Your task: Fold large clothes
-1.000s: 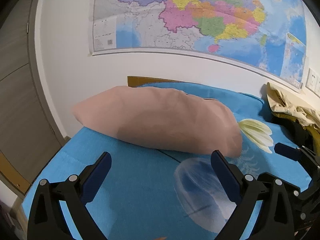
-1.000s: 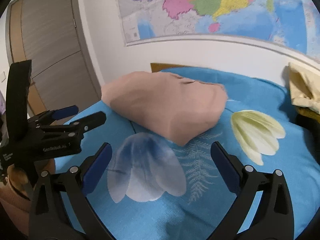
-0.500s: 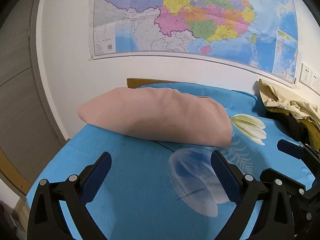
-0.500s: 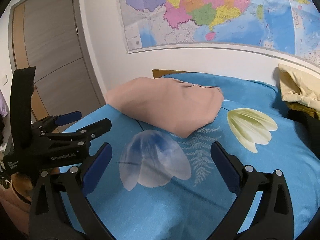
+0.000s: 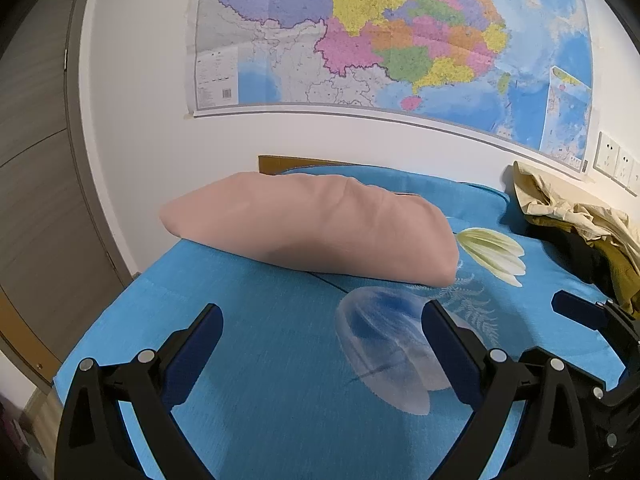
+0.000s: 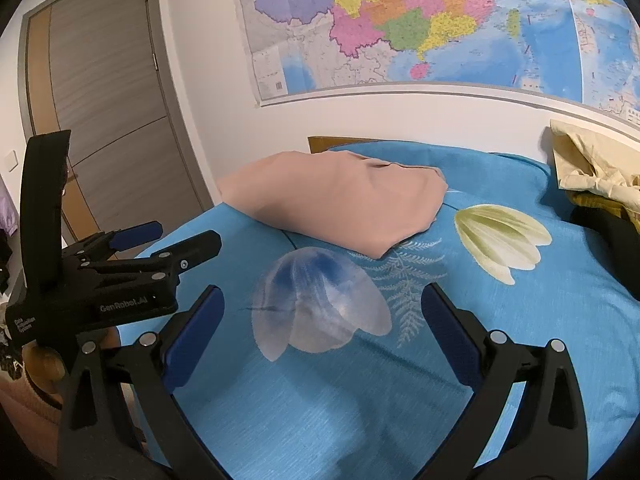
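A folded pink garment [image 5: 316,228] [image 6: 340,196] lies in a thick oblong bundle at the far side of the blue flowered bedsheet [image 5: 260,360] [image 6: 500,340]. My left gripper [image 5: 322,322] hovers open over the sheet, well short of the bundle, with nothing between its fingers. My right gripper [image 6: 322,304] is open too and holds nothing, above the printed pale flower. The left gripper's body [image 6: 100,280] shows at the left of the right wrist view.
A heap of cream, mustard and black clothes [image 5: 580,232] [image 6: 592,184] sits at the bed's right side by the wall. A large map [image 5: 380,36] hangs on the white wall behind. A grey door [image 6: 108,100] stands left of the bed's edge.
Both grippers have drawn back and up from the pink bundle, which now appears farther away. The bundle lies still, and both grippers stay open.
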